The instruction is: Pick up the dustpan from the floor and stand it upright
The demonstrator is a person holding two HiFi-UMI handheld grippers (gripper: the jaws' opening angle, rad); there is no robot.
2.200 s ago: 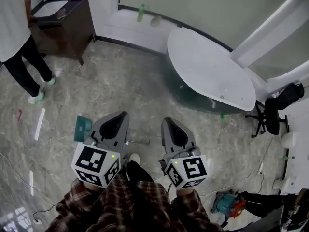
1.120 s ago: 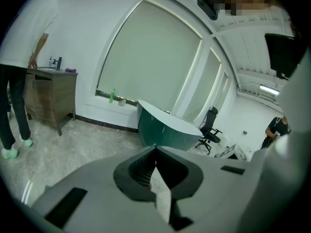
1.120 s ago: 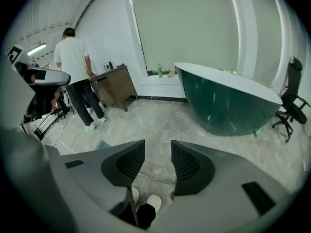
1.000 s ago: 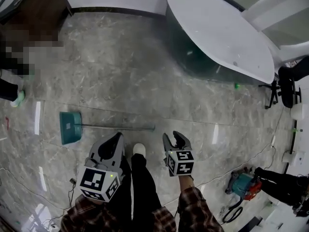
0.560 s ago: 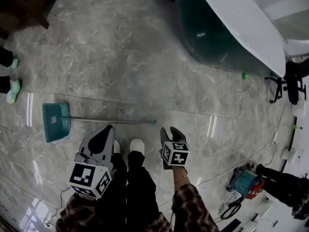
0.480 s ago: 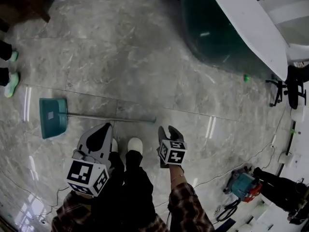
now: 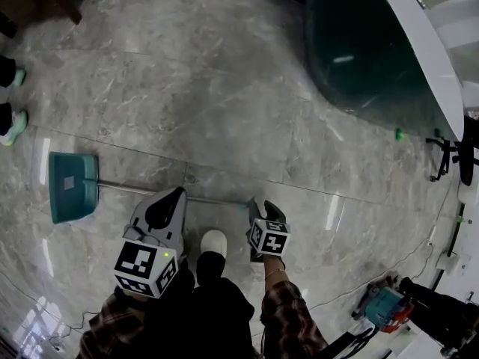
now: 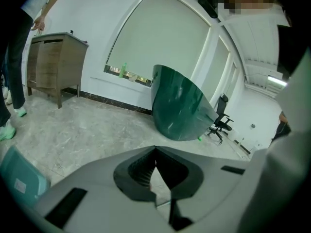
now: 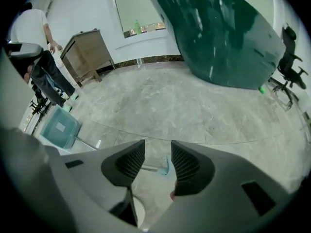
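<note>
The teal dustpan lies flat on the marble floor at the left, and its thin metal handle runs right to a teal end cap. My right gripper hangs just above that end with its jaws open; in the right gripper view the cap shows in the gap between the pads, apart from them. My left gripper is over the middle of the handle, its jaws closed tip to tip on nothing. The pan shows at that view's lower left.
A round table with a white top on a dark green base stands at the back right. A wooden cabinet and another person's feet are at the left. An office chair and a teal power tool with cables are at the right.
Both grippers have sunk toward the floor. The right one now hangs over the handle's end, the left over its middle. The jaws look unchanged.
</note>
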